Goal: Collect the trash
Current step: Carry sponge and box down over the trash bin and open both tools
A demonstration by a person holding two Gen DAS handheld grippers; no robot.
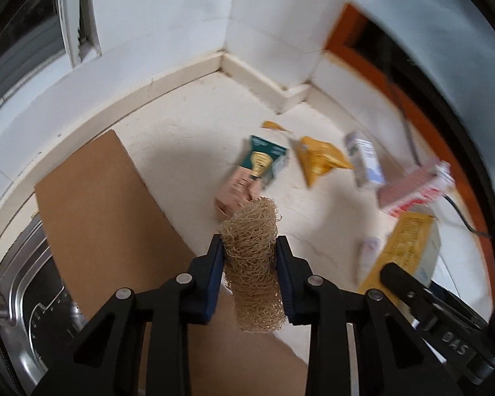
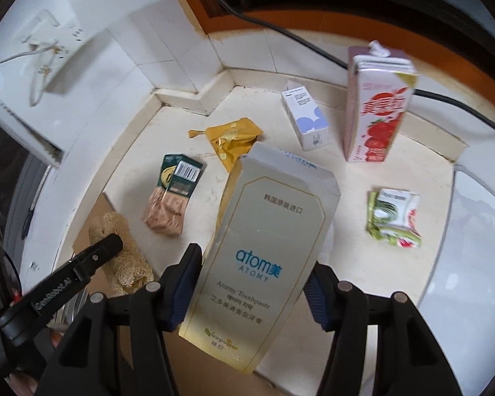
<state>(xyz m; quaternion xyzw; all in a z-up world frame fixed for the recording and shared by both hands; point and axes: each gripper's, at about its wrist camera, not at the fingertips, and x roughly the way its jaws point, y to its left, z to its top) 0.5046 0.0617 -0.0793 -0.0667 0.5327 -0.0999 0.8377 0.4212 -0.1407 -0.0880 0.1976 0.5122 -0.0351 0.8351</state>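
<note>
— What do we have in our left gripper?

— We have the scratchy tan loofah. Our two fingers squeeze it from both sides, closed just as far as it lets them. It hangs in the air above the brown cardboard.

— And our right gripper?

— It holds the shiny toothpaste box. The box stands up tall between the fingers, which are spread wide and press on its two sides.

— Where is the other trash?

— It lies on the pale counter. The green and pink packet lies near the cardboard. The yellow wrapper is behind it, close to the corner of the wall. The little white box lies just beside the tall strawberry carton, and the carton stands up. The crumpled green wrapper is off to the right, well apart from the others.

— What is down on our left?

— We see a shiny metal sink, with the cardboard over part of it.
</note>
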